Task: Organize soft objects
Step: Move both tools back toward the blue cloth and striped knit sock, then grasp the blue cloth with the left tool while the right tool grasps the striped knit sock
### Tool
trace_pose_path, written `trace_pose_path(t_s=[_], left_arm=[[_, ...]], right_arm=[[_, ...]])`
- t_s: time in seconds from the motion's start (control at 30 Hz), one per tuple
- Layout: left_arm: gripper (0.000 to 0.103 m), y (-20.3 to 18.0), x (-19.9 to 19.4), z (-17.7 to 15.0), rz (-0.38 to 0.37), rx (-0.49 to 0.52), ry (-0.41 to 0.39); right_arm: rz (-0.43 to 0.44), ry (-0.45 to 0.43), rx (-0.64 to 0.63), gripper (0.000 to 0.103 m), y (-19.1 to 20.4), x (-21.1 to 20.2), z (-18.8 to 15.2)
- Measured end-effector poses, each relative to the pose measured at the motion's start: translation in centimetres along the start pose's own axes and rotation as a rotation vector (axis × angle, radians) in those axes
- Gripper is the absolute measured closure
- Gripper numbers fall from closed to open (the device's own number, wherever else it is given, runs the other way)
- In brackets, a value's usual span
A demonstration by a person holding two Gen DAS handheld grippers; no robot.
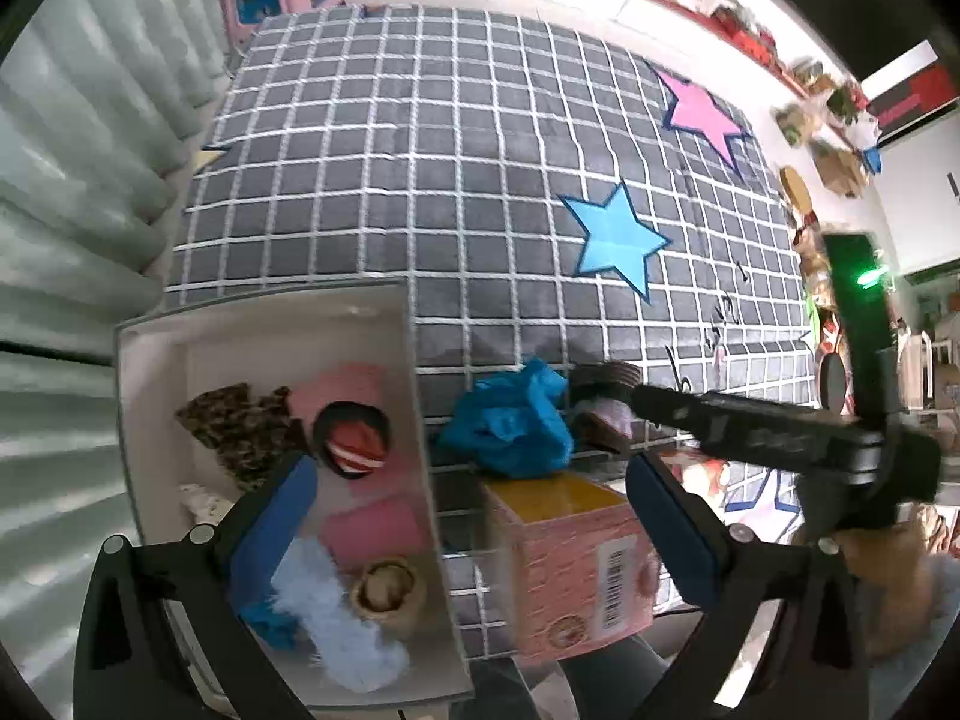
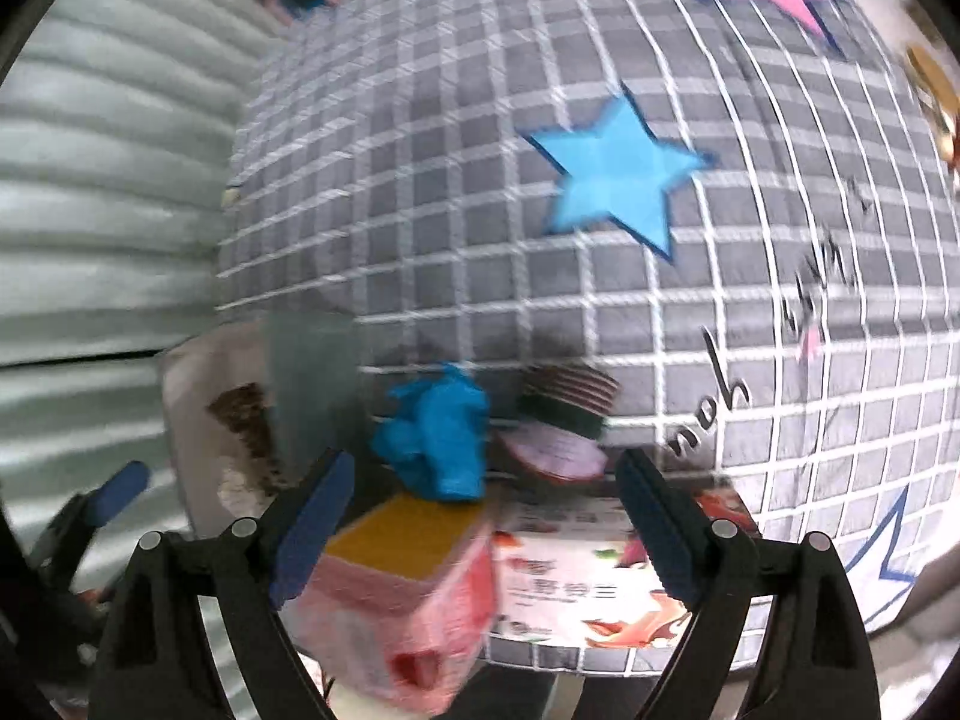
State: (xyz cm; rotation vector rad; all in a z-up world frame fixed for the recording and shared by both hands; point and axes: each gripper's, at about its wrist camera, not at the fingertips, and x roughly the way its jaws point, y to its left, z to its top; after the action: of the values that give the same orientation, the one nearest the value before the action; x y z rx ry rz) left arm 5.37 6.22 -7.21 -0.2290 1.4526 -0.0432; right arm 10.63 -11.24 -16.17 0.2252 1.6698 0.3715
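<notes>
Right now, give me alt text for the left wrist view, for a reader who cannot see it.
The open left tongs hang over a white box holding soft items, including a leopard-print cloth and light blue fluff. Beside the box, on a grey checked cloth, lie a crumpled blue cloth and a pink carton.

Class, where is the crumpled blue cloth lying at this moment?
In both wrist views the crumpled blue cloth lies on the checked mat, right of the white box and just beyond the pink carton.

Both look steeply down, sharing blue cloth (image 1: 516,426).
</notes>
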Motion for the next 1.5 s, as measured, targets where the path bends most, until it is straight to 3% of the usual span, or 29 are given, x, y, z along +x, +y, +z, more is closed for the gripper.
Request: trace_pose_path(t_s=[0.2, 0.37, 0.43, 0.47, 0.6, 1.0, 1.27, 1.37, 1.43, 1.47, 1.5], left_arm=[[0.000, -2.1, 1.9, 1.7, 0.037, 0.009, 0.083], [0.000, -3.7, 3.3, 2.9, 0.062, 0.019, 0.124], [0.000, -4.3, 4.0, 3.5, 0.071, 0.027, 0.143], [0.000, -4.6, 4.3, 3.7, 0.079, 0.033, 0.151], [0.000, -5.9, 6.0, 4.5, 0.109, 0.056, 0.192], [0.003, -7.6, 15.7, 5.2, 0.169, 0.061, 0.491], [0.007, -7.3, 21.0, 4.2, 0.280, 0.082, 0.655], [0.016, -7.0, 22.5, 3.8, 0.294, 0.077, 0.704], [0.038, -6.7, 23.0, 3.5, 0.282, 0.075, 0.723], [0.054, -6.7, 23.1, 3.5, 0.275, 0.074, 0.726], [0.060, -6.5, 22.9, 3.4, 0.265, 0.077, 0.723]], right_arm=[[0.012, 0.089, 0.087, 0.013, -3.0, 4.8, 0.6], [0.034, 0.137, 0.089, 0.013, -3.1, 7.5, 0.9], [0.043, 0.151, 0.083, 0.028, -3.0, 8.2, 0.9], [0.061, 0.159, 0.081, 0.043, -3.1, 8.5, 0.9], [0.081, 0.145, 0.038, 0.057, -3.3, 8.2, 0.9], [0.181, 0.031, 0.183, 0.058, -12.0, 2.3, -0.5], [0.274, -0.009, 0.218, 0.058, -13.5, 0.4, -1.7], [0.288, -0.028, 0.214, 0.058, -13.9, -0.5, -2.2], [0.293, -0.041, 0.206, 0.058, -14.3, -1.1, -2.5], [0.294, -0.046, 0.201, 0.058, -14.5, -1.5, -2.7], [0.292, -0.049, 0.196, 0.058, -14.8, -2.0, -2.8]])
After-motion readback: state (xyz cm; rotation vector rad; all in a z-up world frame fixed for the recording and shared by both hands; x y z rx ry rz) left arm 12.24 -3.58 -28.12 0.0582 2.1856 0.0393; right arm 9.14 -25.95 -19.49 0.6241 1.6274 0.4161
